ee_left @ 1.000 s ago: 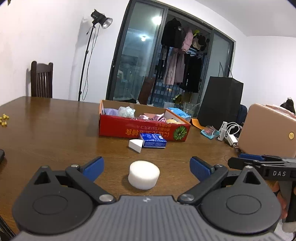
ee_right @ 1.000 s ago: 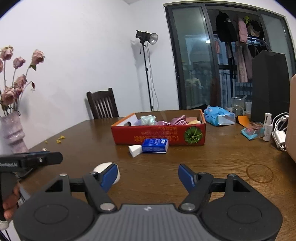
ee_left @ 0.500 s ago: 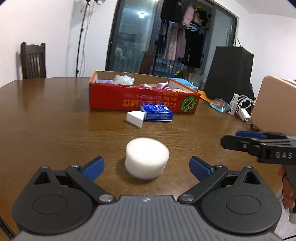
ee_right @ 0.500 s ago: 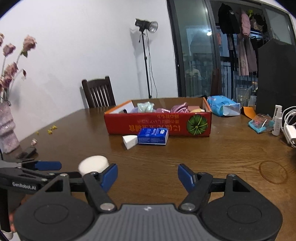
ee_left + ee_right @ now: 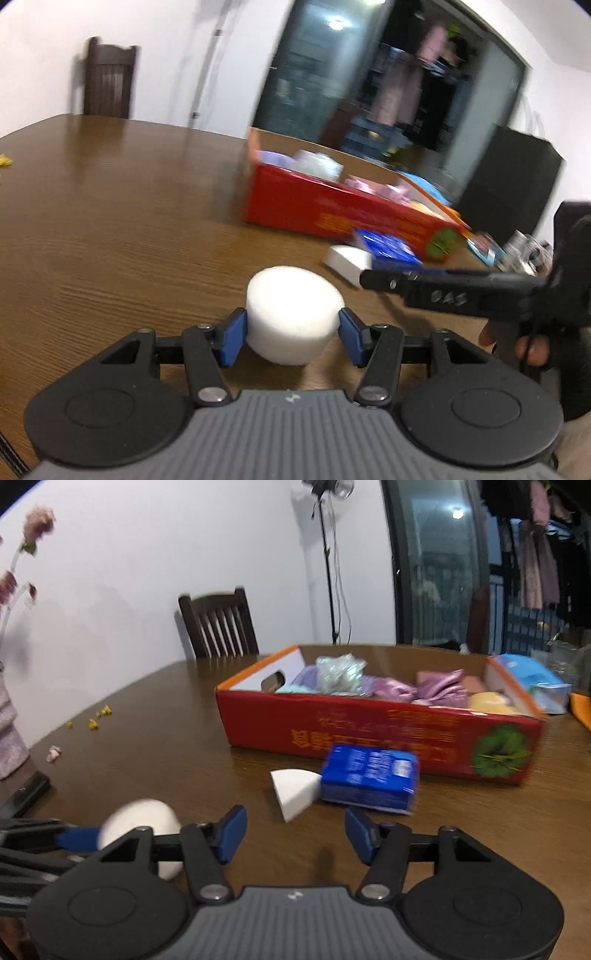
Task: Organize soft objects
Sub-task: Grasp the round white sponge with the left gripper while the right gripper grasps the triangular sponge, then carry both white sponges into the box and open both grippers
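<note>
My left gripper (image 5: 291, 334) is shut on a round white sponge (image 5: 293, 312), its blue pads touching both sides, low over the wooden table (image 5: 110, 221). The sponge also shows in the right wrist view (image 5: 138, 821), behind my right gripper's left arm. My right gripper (image 5: 293, 830) is open and empty, a little short of a white wedge sponge (image 5: 293, 788) and a blue tissue pack (image 5: 369, 779). Behind them stands a red cardboard box (image 5: 369, 723) holding several soft items; it also shows in the left wrist view (image 5: 332, 210).
A dark chair (image 5: 218, 626) stands at the table's far side. A vase of dried flowers (image 5: 11, 716) is at the left edge, with yellow crumbs (image 5: 96, 718) nearby. A blue wipes pack (image 5: 535, 683) lies right of the box. A light stand (image 5: 328, 554) is behind.
My left gripper moved forward around the round sponge and closed on it. My right gripper narrowed and moved closer to the wedge sponge and tissue pack. Both views swung left.
</note>
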The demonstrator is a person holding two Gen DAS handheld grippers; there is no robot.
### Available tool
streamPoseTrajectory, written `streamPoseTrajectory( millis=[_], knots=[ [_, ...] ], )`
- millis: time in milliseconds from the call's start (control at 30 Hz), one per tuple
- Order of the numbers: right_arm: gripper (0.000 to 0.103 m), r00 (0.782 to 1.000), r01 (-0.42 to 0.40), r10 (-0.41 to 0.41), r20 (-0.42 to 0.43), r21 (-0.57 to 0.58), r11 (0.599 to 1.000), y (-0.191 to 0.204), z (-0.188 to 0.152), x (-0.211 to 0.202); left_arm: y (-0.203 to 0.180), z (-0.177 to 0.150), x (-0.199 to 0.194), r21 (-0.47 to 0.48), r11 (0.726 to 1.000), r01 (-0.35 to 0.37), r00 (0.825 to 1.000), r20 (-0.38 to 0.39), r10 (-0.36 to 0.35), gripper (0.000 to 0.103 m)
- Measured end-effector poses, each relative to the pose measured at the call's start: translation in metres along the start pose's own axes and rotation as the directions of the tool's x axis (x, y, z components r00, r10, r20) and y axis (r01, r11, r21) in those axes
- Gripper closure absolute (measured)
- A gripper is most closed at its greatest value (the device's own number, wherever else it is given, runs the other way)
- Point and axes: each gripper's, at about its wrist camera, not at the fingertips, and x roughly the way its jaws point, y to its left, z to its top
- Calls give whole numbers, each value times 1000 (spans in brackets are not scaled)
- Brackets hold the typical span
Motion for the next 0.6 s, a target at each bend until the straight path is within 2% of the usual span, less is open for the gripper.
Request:
streamPoseTrajectory(
  millis=[67, 133, 200, 267, 433, 600],
  knots=[
    [63, 1000, 3, -3, -23, -3, 1000, 7, 5, 18, 9, 3, 0, -20, 1000, -18, 1000, -1, 18, 48],
    [64, 1000, 12, -12, -25, 9, 1000, 9, 7, 29, 14, 4, 0, -25, 999, -34, 999, -3, 34, 48],
    [69, 999, 30, -30, -15, 14, 999, 9, 7, 33, 18, 5, 1, -40, 998, -41, 999, -5, 41, 48],
    [83, 998, 58, -58, -10, 4, 998, 8, 7, 35, 20, 6, 2, -53, 998, -38, 999, -8, 38, 48],
    [84, 999, 49, -49, 15, 22, 999, 2, 6, 25, 12, 4, -1, -43, 999, -26, 1000, -7, 25, 48],
    [84, 998, -25, 22, 65, 43, 999, 4, -7, -16, -3, -3, -15, -21, 1000, -5, 1000, 3, 5, 48]
  ],
)
